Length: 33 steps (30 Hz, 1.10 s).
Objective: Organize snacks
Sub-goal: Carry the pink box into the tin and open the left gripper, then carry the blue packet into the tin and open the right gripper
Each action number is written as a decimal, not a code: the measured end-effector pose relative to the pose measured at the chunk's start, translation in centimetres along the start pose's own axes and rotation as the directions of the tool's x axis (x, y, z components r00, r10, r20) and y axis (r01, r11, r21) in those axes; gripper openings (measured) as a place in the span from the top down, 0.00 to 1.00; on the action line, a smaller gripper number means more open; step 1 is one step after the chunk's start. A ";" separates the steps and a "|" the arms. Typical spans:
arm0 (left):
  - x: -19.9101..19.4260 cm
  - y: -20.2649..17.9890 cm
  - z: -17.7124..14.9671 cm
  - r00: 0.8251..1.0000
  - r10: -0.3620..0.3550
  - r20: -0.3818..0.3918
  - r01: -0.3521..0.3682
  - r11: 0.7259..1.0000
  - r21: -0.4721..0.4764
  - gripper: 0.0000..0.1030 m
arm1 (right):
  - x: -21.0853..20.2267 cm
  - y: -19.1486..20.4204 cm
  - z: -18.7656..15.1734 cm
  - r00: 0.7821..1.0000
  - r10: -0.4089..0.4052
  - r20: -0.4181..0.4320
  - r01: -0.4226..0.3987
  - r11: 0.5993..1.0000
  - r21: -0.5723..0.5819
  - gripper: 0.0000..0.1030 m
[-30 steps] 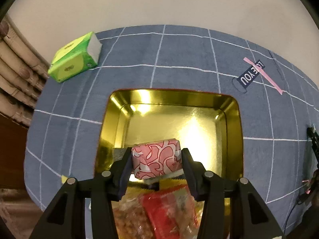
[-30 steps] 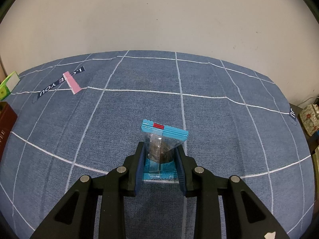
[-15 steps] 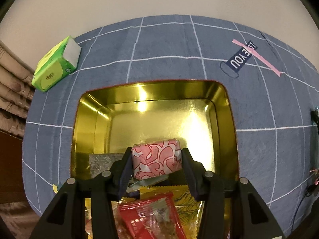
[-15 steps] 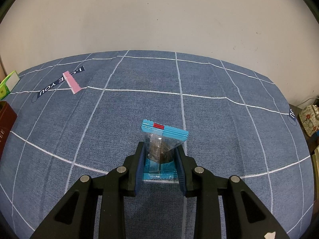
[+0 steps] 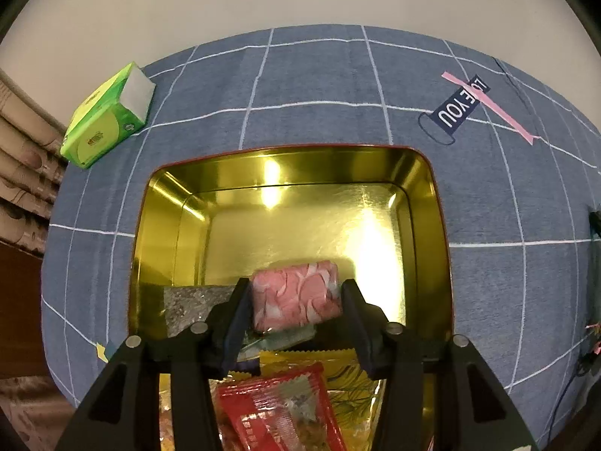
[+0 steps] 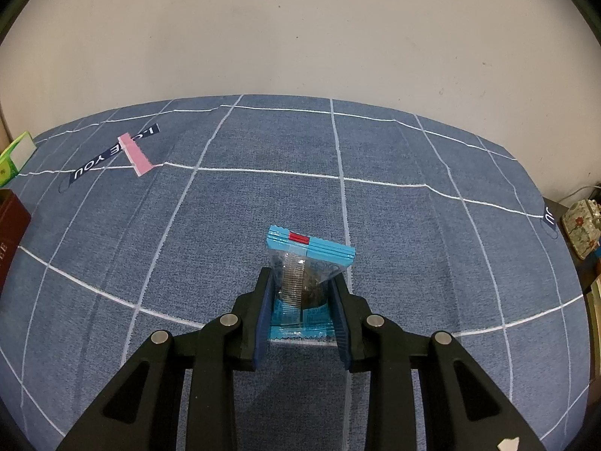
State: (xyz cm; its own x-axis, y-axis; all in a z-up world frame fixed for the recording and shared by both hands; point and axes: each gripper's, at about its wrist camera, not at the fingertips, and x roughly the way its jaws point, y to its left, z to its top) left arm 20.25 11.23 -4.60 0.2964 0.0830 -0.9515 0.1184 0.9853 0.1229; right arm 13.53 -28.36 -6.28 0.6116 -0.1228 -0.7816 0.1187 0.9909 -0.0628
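Observation:
In the left wrist view my left gripper is over the open gold tin. A pink-and-white wrapped snack sits between its fingers; the right finger stands slightly off it, and the snack looks blurred. Under the gripper in the tin lie a red packet, a yellow packet and a silver packet. In the right wrist view my right gripper is shut on a blue-and-clear snack packet, held over the blue checked tablecloth.
A green tissue pack lies at the cloth's far left, also showing in the right wrist view. A "LOVE YOU" label with pink tape is on the cloth. A dark red box sits at the left edge.
The left gripper's fingers have spread a little and the pink snack has slipped lower and blurred. The left view shifted further over the tin. The right gripper has not moved.

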 end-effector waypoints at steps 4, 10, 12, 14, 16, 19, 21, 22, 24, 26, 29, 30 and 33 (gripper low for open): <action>-1.0 0.1 -0.1 0.999 0.019 0.038 -0.020 1.000 0.017 0.47 | 0.0 0.0 0.0 1.000 -0.003 0.000 0.003 1.000 -0.003 0.73; -4.3 -0.3 -1.0 0.985 0.090 0.148 -0.098 0.994 0.045 0.47 | -0.1 0.0 0.0 1.000 -0.006 0.001 0.006 1.000 -0.008 0.73; -5.4 -0.4 -1.4 0.978 0.106 0.179 -0.116 0.992 0.048 0.47 | -0.1 0.0 0.0 1.000 -0.008 0.001 0.008 1.000 -0.010 0.73; -6.6 -0.4 -2.0 0.972 0.115 0.203 -0.126 0.991 0.043 0.47 | -0.1 0.0 0.0 1.000 -0.012 0.002 0.012 1.000 -0.014 0.73; -7.6 -0.2 -2.8 0.969 0.105 0.221 -0.116 0.993 0.033 0.47 | -0.2 0.1 0.0 1.000 -0.014 0.002 0.014 1.000 -0.017 0.73; -8.9 -0.1 -3.9 0.966 0.108 0.235 -0.116 0.993 0.021 0.47 | -0.2 0.0 0.0 1.000 -0.007 0.002 0.007 1.000 -0.011 0.73; -9.2 0.0 -4.6 0.966 0.106 0.234 -0.114 0.993 0.018 0.46 | -0.1 0.0 0.0 1.000 -0.004 0.001 0.004 1.000 -0.008 0.73; -9.4 0.1 -5.1 0.967 0.112 0.230 -0.119 0.993 0.014 0.46 | -0.1 0.0 0.0 1.000 -0.006 0.001 0.006 1.000 -0.010 0.74; -9.6 0.2 -5.7 0.966 0.109 0.234 -0.113 0.994 0.001 0.46 | -0.1 0.0 0.0 1.000 -0.014 0.002 0.015 1.000 -0.015 0.74; -10.0 0.3 -6.5 0.967 0.089 0.239 -0.090 0.996 -0.005 0.46 | -0.1 0.1 -0.1 1.000 -0.021 0.000 0.021 1.000 -0.003 0.75; -10.7 0.8 -7.6 0.963 0.082 0.256 -0.078 0.997 -0.024 0.46 | -0.1 0.2 0.1 0.999 -0.034 -0.012 0.034 0.999 0.018 0.75; -10.8 0.9 -7.8 0.962 0.081 0.259 -0.076 0.997 -0.029 0.46 | -0.1 0.3 0.1 0.999 -0.042 -0.018 0.042 0.999 0.022 0.75; -11.4 1.5 -8.8 0.958 0.076 0.278 -0.067 0.997 -0.042 0.46 | -0.1 0.6 0.4 0.997 -0.070 -0.036 0.071 0.997 0.022 0.76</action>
State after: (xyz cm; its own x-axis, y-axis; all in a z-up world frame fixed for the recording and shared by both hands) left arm 8.75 13.10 3.92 0.5562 0.1133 -0.8233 0.0582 0.9829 0.1745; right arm 13.89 -27.78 -6.03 0.5731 -0.1897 -0.7972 0.1792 0.9783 -0.1040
